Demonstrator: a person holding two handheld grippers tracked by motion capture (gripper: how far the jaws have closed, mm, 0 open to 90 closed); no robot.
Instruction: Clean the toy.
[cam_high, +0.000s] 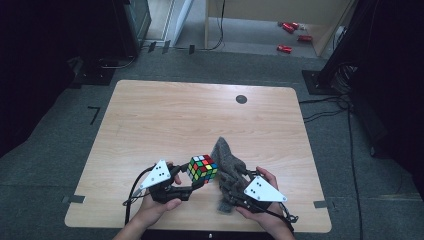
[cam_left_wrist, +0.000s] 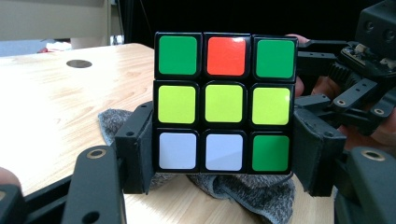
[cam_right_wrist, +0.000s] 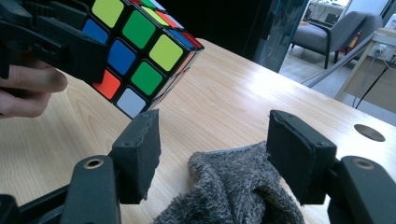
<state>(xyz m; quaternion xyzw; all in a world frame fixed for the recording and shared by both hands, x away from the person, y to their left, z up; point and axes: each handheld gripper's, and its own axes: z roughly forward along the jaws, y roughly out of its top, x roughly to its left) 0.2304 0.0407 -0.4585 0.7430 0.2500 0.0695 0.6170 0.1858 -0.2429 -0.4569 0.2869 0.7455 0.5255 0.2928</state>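
Observation:
A scrambled puzzle cube (cam_high: 202, 168) is held clear of the wooden table (cam_high: 175, 115), with my left gripper (cam_high: 199, 176) shut on its two sides. In the left gripper view the cube (cam_left_wrist: 224, 105) shows a green, red, yellow and white face between the pads (cam_left_wrist: 137, 149). A crumpled grey cloth (cam_high: 227, 160) lies just right of the cube. My right gripper (cam_high: 236, 184) is at the cloth, jaws apart. In the right gripper view the cloth (cam_right_wrist: 229, 191) bunches up between the two pads (cam_right_wrist: 140, 154) without being squeezed, and the cube (cam_right_wrist: 140, 51) hangs at upper left.
A dark round grommet (cam_high: 241, 99) sits in the table's far side. Cables (cam_high: 325, 107) run over the carpet at right, and red objects (cam_high: 290, 37) lie on the floor beyond. A grey chair (cam_right_wrist: 336, 32) stands farther off.

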